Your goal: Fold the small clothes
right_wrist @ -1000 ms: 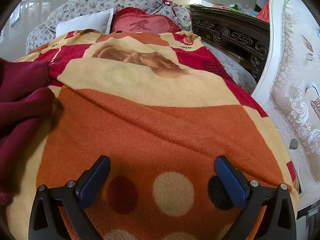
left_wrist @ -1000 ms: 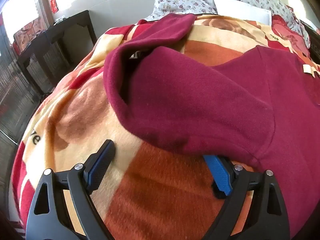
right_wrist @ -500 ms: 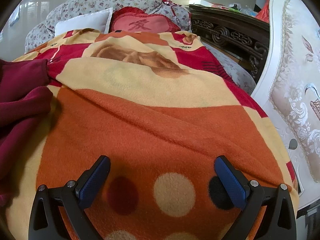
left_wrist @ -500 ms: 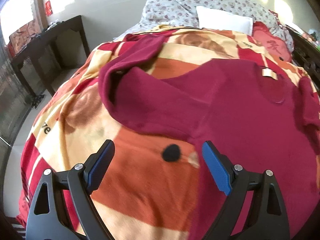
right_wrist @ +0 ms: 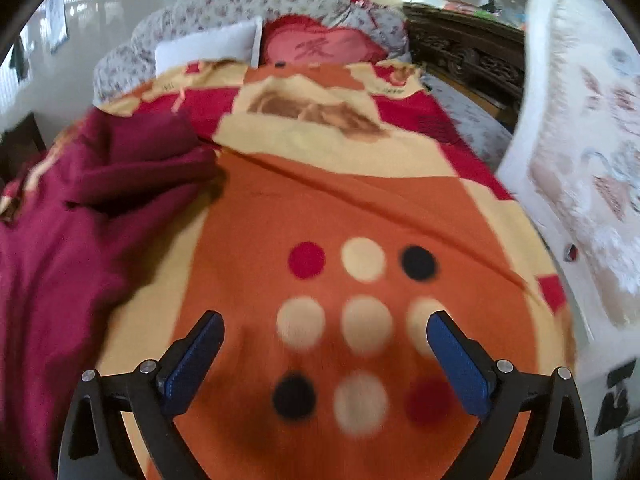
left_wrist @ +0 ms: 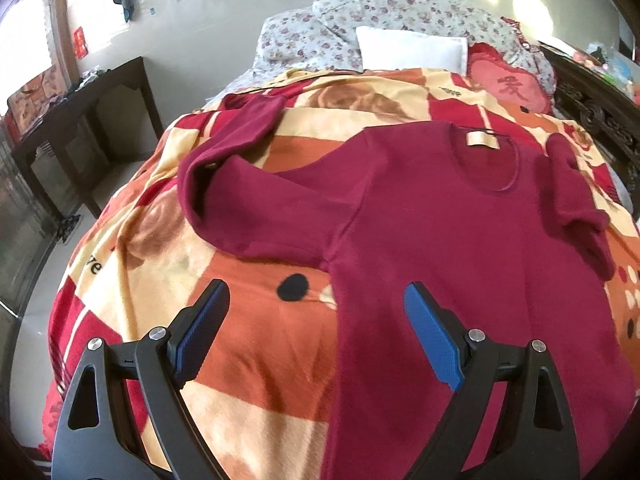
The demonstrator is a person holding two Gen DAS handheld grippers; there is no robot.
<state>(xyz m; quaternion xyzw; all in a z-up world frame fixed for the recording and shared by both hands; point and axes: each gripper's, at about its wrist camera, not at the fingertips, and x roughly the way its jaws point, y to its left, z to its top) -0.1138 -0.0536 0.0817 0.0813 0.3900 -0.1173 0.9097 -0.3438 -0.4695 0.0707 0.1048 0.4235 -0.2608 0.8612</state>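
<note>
A maroon long-sleeved top [left_wrist: 448,240] lies spread on an orange, red and cream blanket [left_wrist: 256,340], neck with a tan label [left_wrist: 482,141] pointing away. Its left sleeve [left_wrist: 236,184] is bent back on itself; its right sleeve [left_wrist: 576,204] is bunched. My left gripper [left_wrist: 316,316] is open and empty, held above the top's left side seam. My right gripper [right_wrist: 324,344] is open and empty over the dotted part of the blanket [right_wrist: 360,280], right of the top [right_wrist: 80,232].
White pillow [left_wrist: 412,46], red heart cushion [left_wrist: 508,88] and floral bedding [left_wrist: 360,20] lie at the bed's head. A dark wooden table [left_wrist: 72,120] stands left of the bed. A carved dark headboard [right_wrist: 464,52] and a white upholstered chair [right_wrist: 580,140] stand to the right.
My left gripper has pulled back and risen, so the whole top now shows; its right pad no longer sits under the sleeve. My right gripper has also drawn back, with motion blur.
</note>
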